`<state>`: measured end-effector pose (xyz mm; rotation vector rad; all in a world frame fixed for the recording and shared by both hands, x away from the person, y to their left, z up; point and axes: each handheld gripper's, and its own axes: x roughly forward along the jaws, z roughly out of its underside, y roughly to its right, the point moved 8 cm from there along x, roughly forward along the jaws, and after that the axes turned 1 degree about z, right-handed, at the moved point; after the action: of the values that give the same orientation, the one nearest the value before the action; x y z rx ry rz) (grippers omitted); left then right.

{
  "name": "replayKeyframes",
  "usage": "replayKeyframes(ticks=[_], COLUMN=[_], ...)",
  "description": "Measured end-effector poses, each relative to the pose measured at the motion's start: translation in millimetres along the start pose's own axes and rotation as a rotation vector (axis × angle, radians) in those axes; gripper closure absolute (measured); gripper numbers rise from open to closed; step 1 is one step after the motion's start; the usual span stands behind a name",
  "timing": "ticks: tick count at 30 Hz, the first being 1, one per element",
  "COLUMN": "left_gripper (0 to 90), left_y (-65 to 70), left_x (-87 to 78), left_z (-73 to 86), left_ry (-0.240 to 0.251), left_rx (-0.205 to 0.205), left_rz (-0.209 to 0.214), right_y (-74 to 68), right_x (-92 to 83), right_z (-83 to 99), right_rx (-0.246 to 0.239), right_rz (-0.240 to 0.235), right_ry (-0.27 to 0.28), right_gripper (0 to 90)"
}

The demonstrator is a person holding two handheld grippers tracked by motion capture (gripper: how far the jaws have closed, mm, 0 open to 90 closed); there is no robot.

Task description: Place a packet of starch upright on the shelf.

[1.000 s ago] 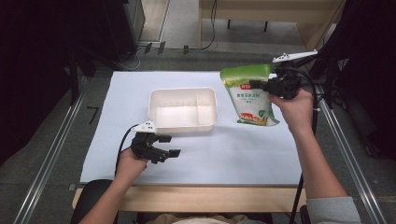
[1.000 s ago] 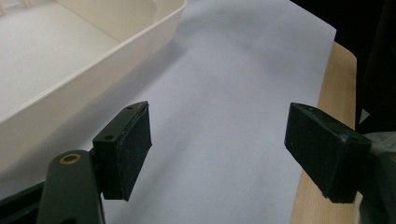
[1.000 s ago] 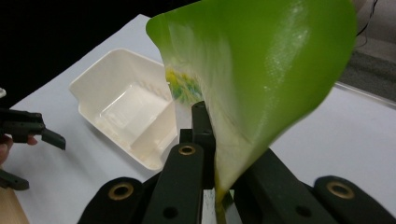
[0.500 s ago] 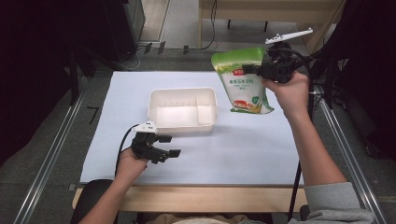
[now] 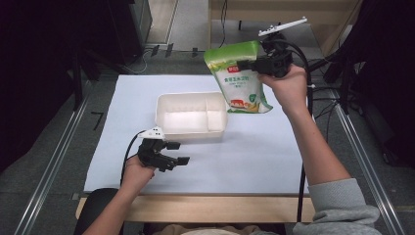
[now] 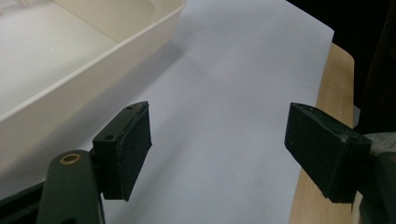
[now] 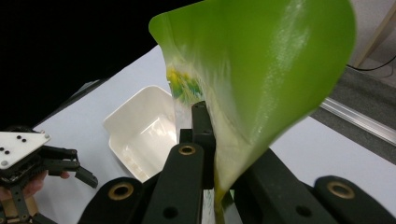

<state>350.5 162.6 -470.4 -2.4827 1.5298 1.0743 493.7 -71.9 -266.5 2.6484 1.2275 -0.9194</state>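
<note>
A green snack bag (image 5: 237,78) hangs in the air over the far right of the white table cover (image 5: 254,156), just right of the cream two-compartment tray (image 5: 192,133). My right gripper (image 5: 250,63) is shut on the bag's upper right edge. In the right gripper view the bag (image 7: 261,70) rises from between the closed jaws of the right gripper (image 7: 215,144), with the tray (image 7: 140,130) below and beyond it. My left gripper (image 5: 178,152) rests low near the table's front left, open and holding nothing. In the left gripper view its pads (image 6: 133,149) stand wide apart beside the tray wall (image 6: 93,74).
The wooden front edge of the table (image 5: 220,208) runs below the cover. Metal rails (image 5: 54,161) flank both sides. Cables (image 5: 303,147) trail from the right gripper. The left gripper (image 7: 70,170) is seen far off in the right gripper view.
The right hand has lifted the bag off the table and carried it up and left toward the tray. The left gripper has stayed where it was.
</note>
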Motion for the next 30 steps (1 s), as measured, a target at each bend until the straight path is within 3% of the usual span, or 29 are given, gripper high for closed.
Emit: replayKeyframes(ticks=[11,30], left_gripper=[23.5,23.5], left_y=[0.4,0.7], left_x=[-0.3,-1.3], left_z=[-0.1,-0.4], left_ry=[0.002,0.004], left_rx=[-0.001,0.003], left_rz=[0.001,0.005], right_y=[-17.0,-53.3], right_x=[27.4,92.9], right_z=[-19.6,-38.2], right_rx=[-0.027,-0.067], right_rz=[-0.013,-0.055], right_ry=[-0.020,-0.070], right_gripper=[90.0,90.0])
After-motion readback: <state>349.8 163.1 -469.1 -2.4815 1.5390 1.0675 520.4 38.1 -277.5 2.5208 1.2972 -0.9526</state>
